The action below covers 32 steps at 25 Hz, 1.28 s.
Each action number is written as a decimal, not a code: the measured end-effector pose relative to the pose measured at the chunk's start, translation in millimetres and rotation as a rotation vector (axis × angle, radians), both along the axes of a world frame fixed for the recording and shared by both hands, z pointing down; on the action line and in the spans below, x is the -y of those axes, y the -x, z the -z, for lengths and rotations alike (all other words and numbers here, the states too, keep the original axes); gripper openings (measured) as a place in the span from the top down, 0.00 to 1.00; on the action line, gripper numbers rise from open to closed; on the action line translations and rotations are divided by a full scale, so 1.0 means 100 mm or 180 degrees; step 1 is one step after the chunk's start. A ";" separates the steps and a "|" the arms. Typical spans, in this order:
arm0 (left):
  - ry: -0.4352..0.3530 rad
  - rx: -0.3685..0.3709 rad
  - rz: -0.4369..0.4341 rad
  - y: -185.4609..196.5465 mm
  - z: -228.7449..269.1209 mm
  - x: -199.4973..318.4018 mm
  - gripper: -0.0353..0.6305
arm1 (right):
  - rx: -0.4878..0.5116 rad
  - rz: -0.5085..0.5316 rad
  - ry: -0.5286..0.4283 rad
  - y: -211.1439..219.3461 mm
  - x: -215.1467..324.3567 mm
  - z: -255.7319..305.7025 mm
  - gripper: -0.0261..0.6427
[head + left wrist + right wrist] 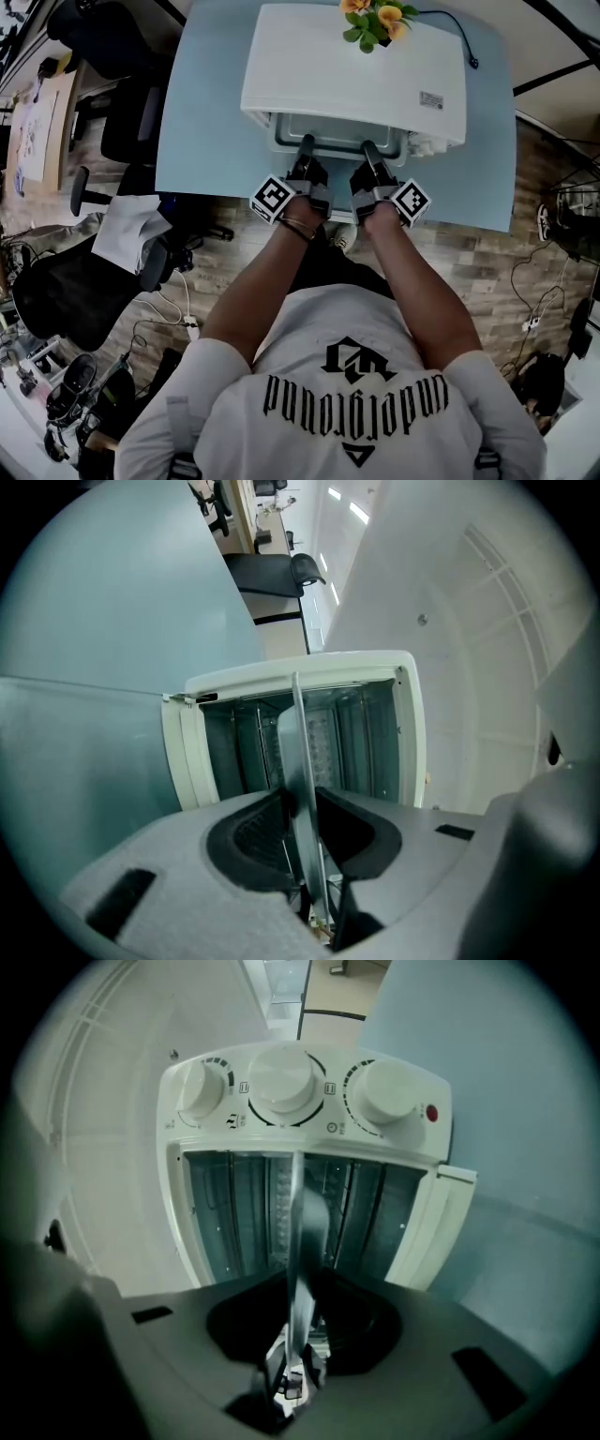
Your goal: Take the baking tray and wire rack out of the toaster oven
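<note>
A white toaster oven stands on the light blue table with its door open. A grey metal baking tray sticks partway out of its mouth. My left gripper is shut on the tray's front rim at the left, and my right gripper is shut on the same rim at the right. In the left gripper view the tray shows edge-on between the pads of the gripper. The right gripper view shows the tray pinched the same way by the gripper. I cannot make out the wire rack.
Three knobs line the oven's control side. The open door hangs below the mouth. Orange flowers and a black cord lie on the oven's top. Office chairs stand on the floor to the left.
</note>
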State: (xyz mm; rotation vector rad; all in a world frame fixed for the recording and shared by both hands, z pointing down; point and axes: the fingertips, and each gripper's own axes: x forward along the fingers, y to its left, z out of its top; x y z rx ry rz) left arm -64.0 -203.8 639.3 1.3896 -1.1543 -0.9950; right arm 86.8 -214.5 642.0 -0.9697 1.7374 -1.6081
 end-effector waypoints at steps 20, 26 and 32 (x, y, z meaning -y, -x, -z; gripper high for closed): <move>0.0165 0.0020 -0.0038 -0.05 -0.18 -0.82 0.82 | -0.0057 0.0158 0.0188 -0.05 -0.80 -0.18 0.85; 0.0167 -0.0075 -0.0124 -0.03 -0.16 -1.01 0.82 | -0.0023 0.0089 0.0162 -0.02 -1.03 -0.16 0.85; 0.0202 -0.0120 -0.0229 -0.01 -0.15 -1.26 0.82 | -0.0054 -0.0019 0.0140 -0.01 -1.31 -0.14 0.84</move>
